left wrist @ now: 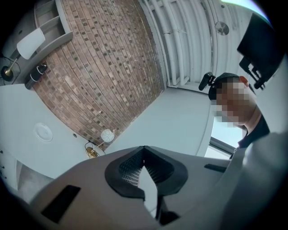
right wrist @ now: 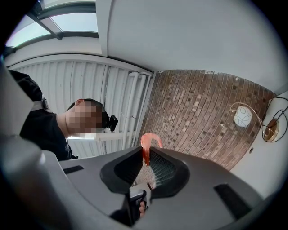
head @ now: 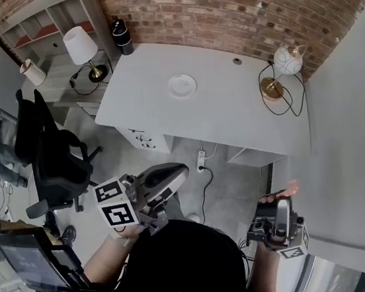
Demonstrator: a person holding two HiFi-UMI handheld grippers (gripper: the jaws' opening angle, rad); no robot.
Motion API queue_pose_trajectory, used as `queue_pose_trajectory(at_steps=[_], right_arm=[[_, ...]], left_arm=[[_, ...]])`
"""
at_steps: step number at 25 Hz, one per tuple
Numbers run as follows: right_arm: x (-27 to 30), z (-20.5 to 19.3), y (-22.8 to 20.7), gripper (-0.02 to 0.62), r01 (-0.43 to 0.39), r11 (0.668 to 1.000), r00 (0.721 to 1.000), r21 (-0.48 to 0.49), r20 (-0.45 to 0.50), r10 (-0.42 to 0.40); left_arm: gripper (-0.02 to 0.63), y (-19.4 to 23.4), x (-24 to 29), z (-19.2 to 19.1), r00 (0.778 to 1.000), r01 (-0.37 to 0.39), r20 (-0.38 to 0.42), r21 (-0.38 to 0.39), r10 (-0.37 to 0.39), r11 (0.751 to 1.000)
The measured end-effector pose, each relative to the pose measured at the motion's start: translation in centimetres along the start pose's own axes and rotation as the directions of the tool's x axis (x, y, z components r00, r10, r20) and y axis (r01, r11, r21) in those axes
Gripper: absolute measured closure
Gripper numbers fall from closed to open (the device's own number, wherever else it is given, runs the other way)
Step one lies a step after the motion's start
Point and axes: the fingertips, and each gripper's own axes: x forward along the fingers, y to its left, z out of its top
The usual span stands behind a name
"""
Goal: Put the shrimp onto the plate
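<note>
A small round white plate (head: 182,85) lies on the white desk (head: 231,112), far ahead of both grippers; it also shows in the left gripper view as a pale plate (left wrist: 43,132). My right gripper (head: 283,203) is held low near the person's body, pointing upward, shut on an orange-pink shrimp (head: 284,192). In the right gripper view the curled shrimp (right wrist: 149,140) sticks up from between the jaws of the right gripper (right wrist: 146,152). My left gripper (head: 180,171) is also near the body, well short of the desk. Its jaws meet at the tips of the left gripper (left wrist: 144,148) with nothing held.
A round white lamp with a brass base (head: 283,67) and cable stands at the desk's right end. A black speaker (head: 121,36) sits at its far left corner. A black office chair (head: 54,159) is to the left, with shelves and lamps (head: 82,48) behind. A grey wall (head: 355,139) rises on the right.
</note>
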Motion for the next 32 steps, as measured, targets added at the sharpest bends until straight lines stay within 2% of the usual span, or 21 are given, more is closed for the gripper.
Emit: queue_pose_trajectory(at_steps=[5, 11, 20, 24, 32], right_arm=[[3.2, -1.3, -2.1, 0.546, -0.007, 1.0, 1.0, -0.01, -0.013, 0.007], [7.8, -2.6, -6.2, 0.546, 0.025, 1.0, 1.0, -0.006, -0.018, -0.025], [16.3, -7.0, -12.3, 0.546, 0.073, 0.997, 0.997, 0.014, -0.007, -0.072], [20.3, -9.1, -14.2, 0.546, 0.099, 0.994, 0.995, 0.036, -0.007, -0.098], [25.5, -11.7, -17.1, 0.546, 0.162, 0.987, 0.987, 0.022, -0.028, -0.161]], left_arm=[[0.603, 3.8, -0.1, 2.3, 1.0, -0.006, 0.019, -0.015, 0.007, 1.0], [0.603, 9.1, 1.1, 6.6, 1.0, -0.008, 0.017, -0.041, 0.009, 0.999], [0.603, 17.7, 0.4, 13.8, 1.0, -0.007, -0.013, -0.084, 0.006, 0.996], [0.603, 21.3, -0.5, 16.7, 1.0, -0.01, -0.02, -0.101, 0.008, 0.995], [0.603, 27.0, -1.8, 20.5, 1.0, -0.013, -0.018, -0.155, 0.011, 0.988]])
